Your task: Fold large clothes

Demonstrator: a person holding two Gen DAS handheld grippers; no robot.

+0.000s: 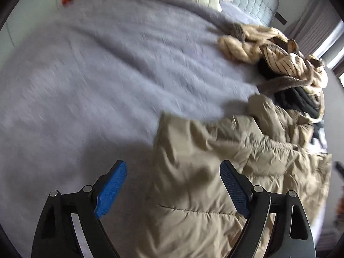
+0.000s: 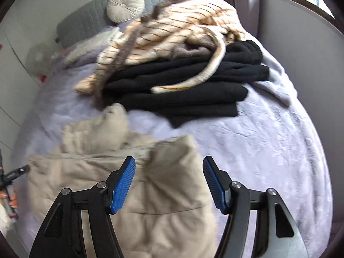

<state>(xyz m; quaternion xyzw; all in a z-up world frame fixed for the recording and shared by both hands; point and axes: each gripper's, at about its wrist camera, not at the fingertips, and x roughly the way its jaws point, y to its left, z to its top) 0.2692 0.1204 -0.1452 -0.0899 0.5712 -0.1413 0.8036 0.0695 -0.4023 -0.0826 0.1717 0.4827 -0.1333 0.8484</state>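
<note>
A beige quilted puffer jacket [image 1: 215,172] lies crumpled on the lavender bedspread [image 1: 96,75]. My left gripper [image 1: 173,166] hangs open above the jacket's left edge, its blue pads apart with nothing pressed between them. In the right wrist view the same jacket [image 2: 129,182] lies below my right gripper [image 2: 168,162], which is open; a raised fold of the jacket sits between its blue pads without being pinched. The frames are motion-blurred.
A heap of a cream striped fleece garment [image 2: 172,28] on folded black clothes [image 2: 193,86] lies further up the bed. A round cream cushion [image 2: 125,6] leans on the grey quilted headboard [image 2: 90,17]. A hand holding the other gripper [image 2: 13,178] shows at the far left.
</note>
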